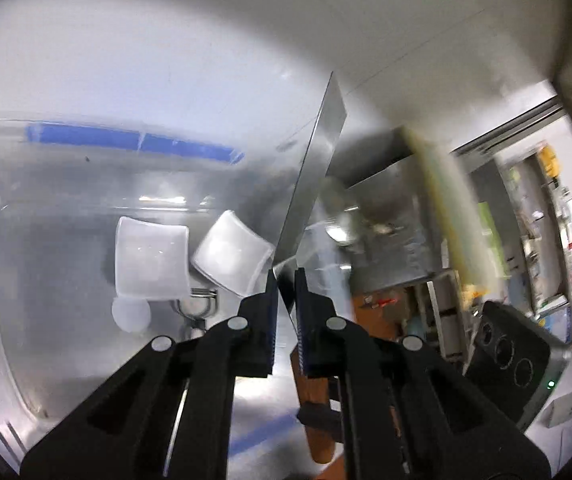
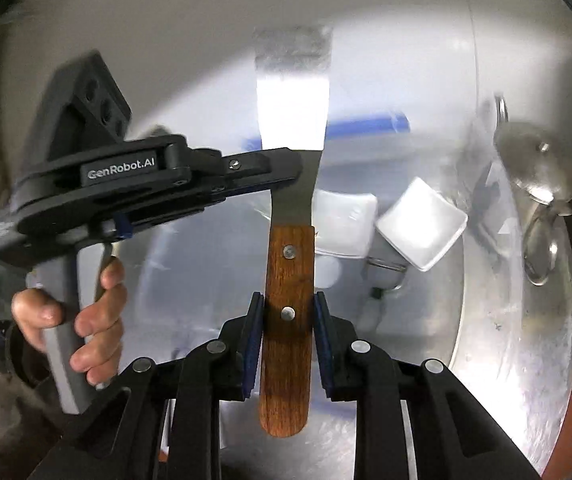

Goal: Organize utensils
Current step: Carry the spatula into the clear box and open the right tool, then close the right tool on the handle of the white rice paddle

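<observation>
A spatula with a flat metal blade (image 2: 292, 92) and a riveted wooden handle (image 2: 288, 264) hangs in the air, held at two places. My right gripper (image 2: 288, 300) is shut on the handle, its blue pads against both sides. My left gripper (image 2: 286, 164) comes in from the left and is shut on the narrow steel neck just above the handle. The left wrist view shows the blade (image 1: 318, 152) edge-on, rising from between the left gripper (image 1: 286, 276) fingers, with the handle (image 1: 318, 400) below them. A hand (image 2: 98, 312) grips the left gripper's grey stem.
Below lies a shiny steel basin (image 2: 486, 320) with two white square dishes (image 2: 422, 224) (image 2: 346, 224) and a blue strip (image 2: 366, 126) behind. Steel ladles (image 2: 538, 168) lie at its right edge. Cluttered shelves (image 1: 534, 220) stand at the right in the left wrist view.
</observation>
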### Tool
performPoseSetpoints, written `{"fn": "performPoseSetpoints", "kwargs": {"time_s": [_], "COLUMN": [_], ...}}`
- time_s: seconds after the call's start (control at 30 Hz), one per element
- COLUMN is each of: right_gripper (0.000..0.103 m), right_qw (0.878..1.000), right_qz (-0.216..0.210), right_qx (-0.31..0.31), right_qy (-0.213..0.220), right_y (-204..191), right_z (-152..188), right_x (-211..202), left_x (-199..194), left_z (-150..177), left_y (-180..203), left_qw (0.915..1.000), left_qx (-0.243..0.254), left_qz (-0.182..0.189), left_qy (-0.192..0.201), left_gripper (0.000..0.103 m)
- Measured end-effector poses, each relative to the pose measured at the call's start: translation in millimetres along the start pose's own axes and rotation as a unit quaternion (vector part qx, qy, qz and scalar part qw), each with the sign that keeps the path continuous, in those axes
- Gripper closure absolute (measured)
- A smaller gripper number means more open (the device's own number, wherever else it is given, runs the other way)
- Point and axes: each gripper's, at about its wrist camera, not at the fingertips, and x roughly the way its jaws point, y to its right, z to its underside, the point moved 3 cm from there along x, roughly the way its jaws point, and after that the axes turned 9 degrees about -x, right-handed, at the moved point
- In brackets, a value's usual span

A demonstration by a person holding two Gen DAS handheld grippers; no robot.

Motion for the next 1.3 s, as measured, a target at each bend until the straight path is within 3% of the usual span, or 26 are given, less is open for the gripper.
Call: {"fn": "performPoseSetpoints", "kwargs": {"time_s": [0.13, 0.3, 0.4, 0.5, 0.53, 0.57, 0.6, 0.67, 0.7, 0.77, 0.83, 0.93, 1.13, 1.23, 1.3], "right_gripper": [0.077, 0.077, 0.076, 0.071, 0.07, 0.067, 0.062, 0.062, 0.058, 0.046, 0.036, 0.031, 0.03, 0.03, 0.03], "right_qw": [0.997, 0.99, 0.988, 0.987, 0.988, 0.989, 0.99, 0.991, 0.992, 0.991, 0.988, 0.985, 0.974, 0.97, 0.969], "right_qz": [-0.006, 0.008, 0.052, 0.11, 0.117, 0.124, 0.128, 0.118, 0.109, 0.091, 0.084, 0.078, 0.09, 0.111, 0.115], "right_qx": [0.048, 0.068, 0.052, 0.008, -0.002, -0.016, -0.028, -0.054, -0.065, -0.096, -0.132, -0.149, -0.185, -0.194, -0.193], "right_qy": [-0.063, -0.12, -0.139, -0.114, -0.101, -0.079, -0.055, -0.019, -0.008, 0.003, -0.005, -0.034, -0.093, -0.101, -0.105], "right_y": [40.6, 57.9, 55.4, 42.5, 35.9, 24.5, 14.4, -8.8, -24.1, -57.7, -92.4, -114.5, -152.0, -159.5, -166.2], "right_z": [-0.4, 2.4, 3.2, -1.4, -2.6, -0.9, 3.2, 15.5, 22.1, 46.0, 73.8, 97.9, 145.7, 155.5, 161.4], "right_x": [53.6, 97.6, 105.0, 93.1, 84.8, 67.7, 49.4, 18.8, 5.8, -6.6, -4.3, 6.0, 71.2, 99.7, 115.8], "left_x": [54.7, 103.2, 114.6, 98.0, 86.2, 66.2, 47.3, -1.3, -23.3, -64.2, -94.6, -129.7, -158.3, -154.6, -156.8], "left_z": [-5.7, -0.7, 4.8, 8.9, 10.8, 14.8, 19.4, 34.3, 42.4, 66.1, 87.4, 129.0, 194.4, 217.3, 231.8], "left_y": [-40.7, -80.0, -87.0, -77.4, -71.0, -60.7, -52.0, -33.4, -25.2, -20.6, -30.1, -61.4, -147.3, -169.6, -181.7], "left_qw": [0.9975, 0.9886, 0.9834, 0.9828, 0.984, 0.9859, 0.9869, 0.985, 0.9799, 0.9592, 0.9412, 0.9147, 0.897, 0.8874, 0.886], "left_qx": [-0.031, -0.069, -0.059, -0.016, 0.0, 0.023, 0.041, 0.084, 0.108, 0.14, 0.141, 0.107, 0.01, -0.019, -0.033], "left_qz": [-0.034, -0.069, -0.109, -0.151, -0.155, -0.154, -0.152, -0.148, -0.156, -0.212, -0.256, -0.331, -0.406, -0.433, -0.437], "left_qy": [-0.054, -0.114, -0.132, -0.105, -0.088, -0.062, -0.038, 0.03, 0.064, 0.124, 0.168, 0.206, 0.174, 0.158, 0.15], "left_gripper": [0.096, 0.095, 0.093, 0.092, 0.088, 0.075, 0.054, 0.033, 0.032, 0.029, 0.022, 0.02, 0.02, 0.02, 0.02]}}
